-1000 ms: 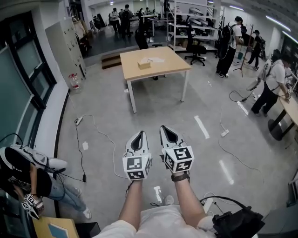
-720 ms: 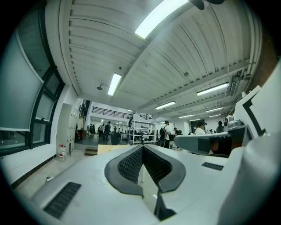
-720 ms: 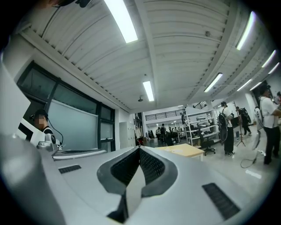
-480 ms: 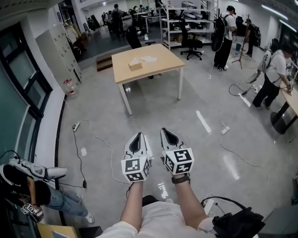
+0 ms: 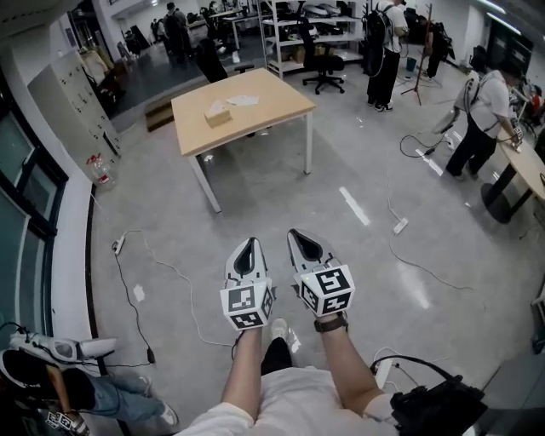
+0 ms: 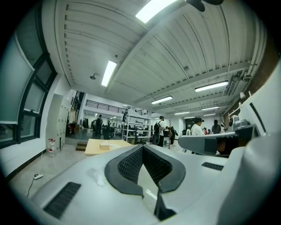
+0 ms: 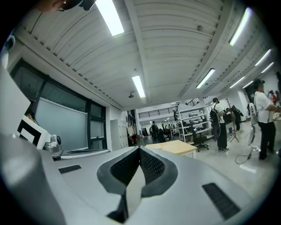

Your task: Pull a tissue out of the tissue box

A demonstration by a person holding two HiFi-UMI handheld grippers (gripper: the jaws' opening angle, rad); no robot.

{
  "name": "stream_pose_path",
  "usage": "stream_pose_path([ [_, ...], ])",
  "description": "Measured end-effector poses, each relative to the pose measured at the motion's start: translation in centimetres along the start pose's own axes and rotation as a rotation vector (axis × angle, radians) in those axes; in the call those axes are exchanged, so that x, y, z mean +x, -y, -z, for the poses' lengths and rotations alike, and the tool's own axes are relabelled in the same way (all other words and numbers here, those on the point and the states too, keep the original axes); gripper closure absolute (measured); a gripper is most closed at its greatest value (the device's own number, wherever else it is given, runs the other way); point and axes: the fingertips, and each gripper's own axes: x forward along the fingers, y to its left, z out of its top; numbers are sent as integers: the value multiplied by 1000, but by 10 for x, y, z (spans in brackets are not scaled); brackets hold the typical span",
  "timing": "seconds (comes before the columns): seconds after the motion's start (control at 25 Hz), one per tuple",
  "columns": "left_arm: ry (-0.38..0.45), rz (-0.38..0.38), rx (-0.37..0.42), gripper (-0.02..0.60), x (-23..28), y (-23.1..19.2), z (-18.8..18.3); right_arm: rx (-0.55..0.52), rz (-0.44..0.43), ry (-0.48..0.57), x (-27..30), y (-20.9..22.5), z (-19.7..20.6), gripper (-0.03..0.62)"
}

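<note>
A tan tissue box (image 5: 217, 114) stands on the far wooden table (image 5: 255, 106), with white sheets of paper (image 5: 243, 100) beside it. The same box (image 6: 104, 146) shows small and distant in the left gripper view. Both grippers are held side by side, level, well short of the table over the grey floor. My left gripper (image 5: 247, 246) has its jaws together with nothing between them. My right gripper (image 5: 300, 237) is shut and empty too. In the right gripper view the table (image 7: 173, 147) lies ahead beyond the closed tips (image 7: 139, 148).
Cables and a power strip (image 5: 118, 245) trail over the floor at left, another strip (image 5: 398, 226) at right. A seated person (image 5: 60, 383) is at lower left. Several people stand by the shelving (image 5: 298, 21) and at a bench (image 5: 490, 111) on the right.
Both grippers and the person have moved forward across the floor towards the table, which now sits larger and lower in the head view. Jaws stayed shut.
</note>
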Motion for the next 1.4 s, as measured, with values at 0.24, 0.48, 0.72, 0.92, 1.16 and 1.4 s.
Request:
stream_pose_path([
  [0.24,1,33,-10,589,91,-62,-31,-35,41,18,106,17,-31,592],
  [0.48,27,9,3,589,163,-135,-49,-89,89,-9,207,20,-42,592],
  [0.72,27,-13,-17,589,202,-182,-44,-77,81,-66,272,27,-30,592],
  [0.92,-21,-102,-58,589,241,-225,-17,-81,55,-99,337,34,-8,591],
  [1.16,1,-183,-63,589,306,-279,-21,-47,2,-106,426,52,-1,591],
  [1.4,-21,-214,11,589,409,-295,-37,-58,-70,-37,516,99,-48,591],
])
